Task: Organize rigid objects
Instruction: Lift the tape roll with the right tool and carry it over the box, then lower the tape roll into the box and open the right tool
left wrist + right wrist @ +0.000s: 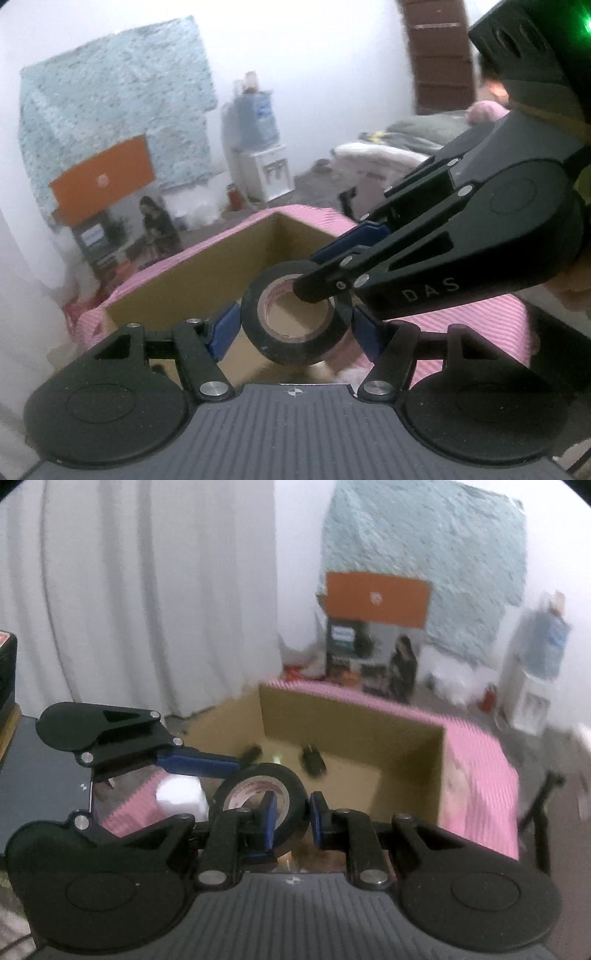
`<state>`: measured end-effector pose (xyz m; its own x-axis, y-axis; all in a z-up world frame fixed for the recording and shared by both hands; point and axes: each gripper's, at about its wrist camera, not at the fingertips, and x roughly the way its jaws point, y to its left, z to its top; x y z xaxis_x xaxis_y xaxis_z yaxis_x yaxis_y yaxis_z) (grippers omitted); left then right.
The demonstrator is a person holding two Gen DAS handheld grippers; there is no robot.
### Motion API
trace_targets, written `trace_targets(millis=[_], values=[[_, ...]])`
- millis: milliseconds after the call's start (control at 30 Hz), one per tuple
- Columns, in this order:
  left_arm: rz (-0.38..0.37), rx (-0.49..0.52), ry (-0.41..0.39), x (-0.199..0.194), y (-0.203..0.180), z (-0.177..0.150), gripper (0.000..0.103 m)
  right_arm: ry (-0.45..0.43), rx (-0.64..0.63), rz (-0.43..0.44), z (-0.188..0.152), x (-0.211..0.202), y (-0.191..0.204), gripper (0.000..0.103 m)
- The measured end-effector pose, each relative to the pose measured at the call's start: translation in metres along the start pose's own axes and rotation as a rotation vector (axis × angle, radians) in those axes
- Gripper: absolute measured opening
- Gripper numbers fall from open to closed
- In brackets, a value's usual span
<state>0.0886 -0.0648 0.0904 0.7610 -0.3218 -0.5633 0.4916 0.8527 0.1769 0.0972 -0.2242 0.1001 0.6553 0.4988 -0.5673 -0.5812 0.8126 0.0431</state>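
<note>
The tape point(260, 797) – light, stiff, slick-sided – is clenched by both hand-held grippers: left point(291, 328) across its width, right point(291, 818) pinching one wall

I count one roll of black tape point(295, 325) between my fingers and one open cardboard box point(351, 716) beyond them. Inside it I see two small dark objects point(314, 762).

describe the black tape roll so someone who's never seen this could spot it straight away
Find the big open cardboard box with pink striped outer sides. In front of it, both grippers meet on the black tape roll: the left gripper spans its outside, the right gripper pinches its wall, one finger through the hole. Its white printed core sets it apart from the small dark items in the box.
</note>
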Motion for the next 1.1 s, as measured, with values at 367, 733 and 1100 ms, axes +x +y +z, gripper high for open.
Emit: trace_targets(millis=[367,733,1100], values=[[-0.117,-0.231,0.382,0.105,0.100,0.005,0.066,0.279,0.158,0.221,0.064,0.152,-0.044,0.021],[-0.156,-0.317,0.645,0.155,0.123,-0.022,0.066,0.563,0.238,0.326,0.049,0.265,-0.066,0.021],[-0.161,-0.354,0.677,0.158,0.130,-0.026,0.070,0.665,0.272,0.379,0.029,0.282,-0.050,0.023]])
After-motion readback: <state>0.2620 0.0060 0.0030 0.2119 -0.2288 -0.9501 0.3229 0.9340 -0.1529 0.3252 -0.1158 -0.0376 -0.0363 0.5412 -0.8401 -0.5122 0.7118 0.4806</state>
